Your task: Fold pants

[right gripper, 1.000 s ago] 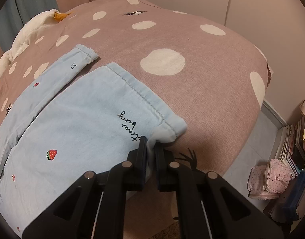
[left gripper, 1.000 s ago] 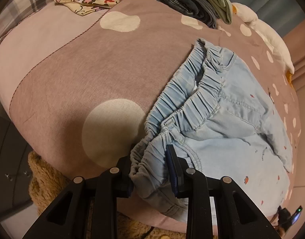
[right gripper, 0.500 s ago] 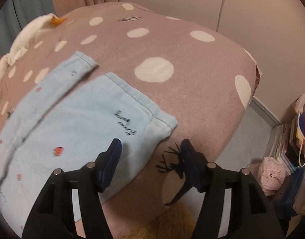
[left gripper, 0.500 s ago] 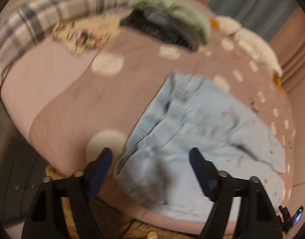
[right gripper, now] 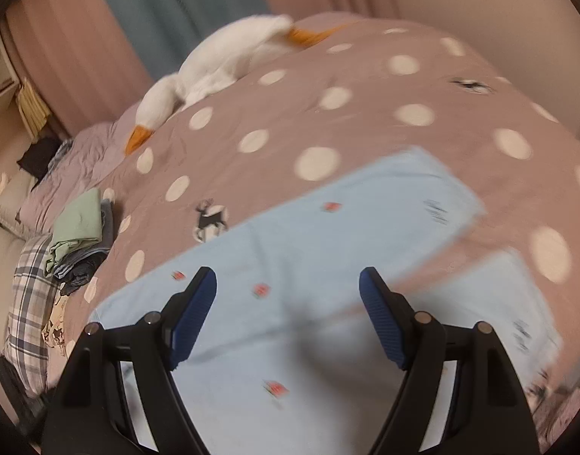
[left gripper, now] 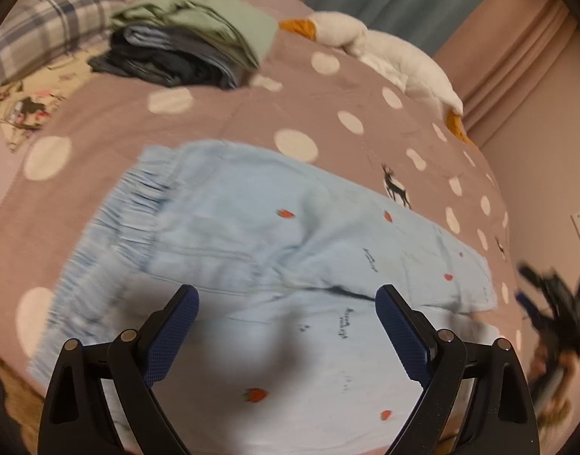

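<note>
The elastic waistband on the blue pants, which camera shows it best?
The left wrist view. There the gathered waistband runs down the left side of the pants, with its ruching visible despite some blur. The right wrist view shows only the flat legs; the waistband end falls out of sight near its lower left.

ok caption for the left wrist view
Open left gripper above light blue strawberry-print pants spread on a polka-dot bedspread.

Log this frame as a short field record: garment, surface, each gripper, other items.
garment: light blue pants with strawberry print, spread flat, legs apart
surface: dotted bedspread
left gripper: open, over pants, holding nothing
right gripper: open, over pants, holding nothing
other items: clothes stack, goose plush, plaid pillow
</note>
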{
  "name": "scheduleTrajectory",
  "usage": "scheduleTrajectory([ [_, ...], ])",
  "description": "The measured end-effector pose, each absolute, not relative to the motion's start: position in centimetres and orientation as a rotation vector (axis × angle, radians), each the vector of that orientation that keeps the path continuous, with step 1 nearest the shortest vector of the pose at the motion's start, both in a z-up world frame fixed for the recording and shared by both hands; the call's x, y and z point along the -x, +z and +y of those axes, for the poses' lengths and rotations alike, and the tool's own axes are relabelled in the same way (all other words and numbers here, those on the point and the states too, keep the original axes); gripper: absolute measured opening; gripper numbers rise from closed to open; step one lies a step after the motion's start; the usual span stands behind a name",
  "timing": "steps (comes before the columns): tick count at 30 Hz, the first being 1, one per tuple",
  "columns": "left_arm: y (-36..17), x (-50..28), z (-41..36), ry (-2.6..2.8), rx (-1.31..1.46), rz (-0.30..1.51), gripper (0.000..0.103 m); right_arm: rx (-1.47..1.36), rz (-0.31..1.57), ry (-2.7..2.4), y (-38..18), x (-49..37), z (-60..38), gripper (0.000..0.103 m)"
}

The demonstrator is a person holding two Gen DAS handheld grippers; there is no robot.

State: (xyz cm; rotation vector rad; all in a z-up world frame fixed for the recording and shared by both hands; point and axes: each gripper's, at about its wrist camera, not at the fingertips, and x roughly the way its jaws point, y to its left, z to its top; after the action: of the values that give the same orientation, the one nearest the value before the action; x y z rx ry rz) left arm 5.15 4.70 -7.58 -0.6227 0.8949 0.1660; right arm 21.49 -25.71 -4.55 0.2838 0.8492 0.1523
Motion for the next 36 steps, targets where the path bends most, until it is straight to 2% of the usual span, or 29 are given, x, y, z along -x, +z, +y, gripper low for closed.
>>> scheduleTrajectory([
  [9,-9.4,-4.8,3.9,0.203,0.597,0.954,0.094,-0.248,1.047,0.002,-10.6,-34.7,-18.3,0.076],
  [12,-10.2,-4.4,4.1,0.209,0.612,0.976,0.094,-0.232,1.13,-0.106,-13.6,-38.0,-19.0,0.071],
  [14,-10.5,-4.0,4.3,0.218,0.616,0.982,0.094,-0.246,1.15,-0.137,-14.8,-38.9,-19.6,0.072],
  [15,-10.7,-3.9,4.5,0.222,0.62,0.986,0.094,-0.235,1.129,-0.15,-14.9,-39.2,-19.7,0.067],
  [16,-10.8,-3.8,4.6,0.225,0.627,0.988,0.094,-0.223,1.121,-0.16,-14.9,-39.2,-19.7,0.051],
  [17,-10.9,-3.8,4.8,0.229,0.635,0.989,0.094,-0.201,1.116,-0.184,-14.9,-39.2,-19.9,0.04],
  [18,-10.9,-3.8,4.9,0.234,0.645,0.987,0.094,-0.185,1.108,-0.218,-14.8,-39.1,-20.3,0.022],
  [21,-10.5,-3.7,5.1,0.227,0.666,0.968,0.094,-0.246,1.091,-0.155,-14.2,-38.0,-22.2,0.007],
  [26,-8.1,-3.9,5.1,0.19,0.69,0.915,0.094,-0.326,0.935,0.026,-9.2,-31.0,-24.6,0.005],
  [30,-5.9,-4.6,4.8,0.138,0.74,0.83,0.094,-0.4,0.786,0.164,-5.6,-21.1,-26.6,0.005],
  [36,-7.1,-9.9,4.2,0.111,0.765,0.86,0.094,-0.362,0.773,0.132,-8.7,-11.6,-27.0,0.005],
])
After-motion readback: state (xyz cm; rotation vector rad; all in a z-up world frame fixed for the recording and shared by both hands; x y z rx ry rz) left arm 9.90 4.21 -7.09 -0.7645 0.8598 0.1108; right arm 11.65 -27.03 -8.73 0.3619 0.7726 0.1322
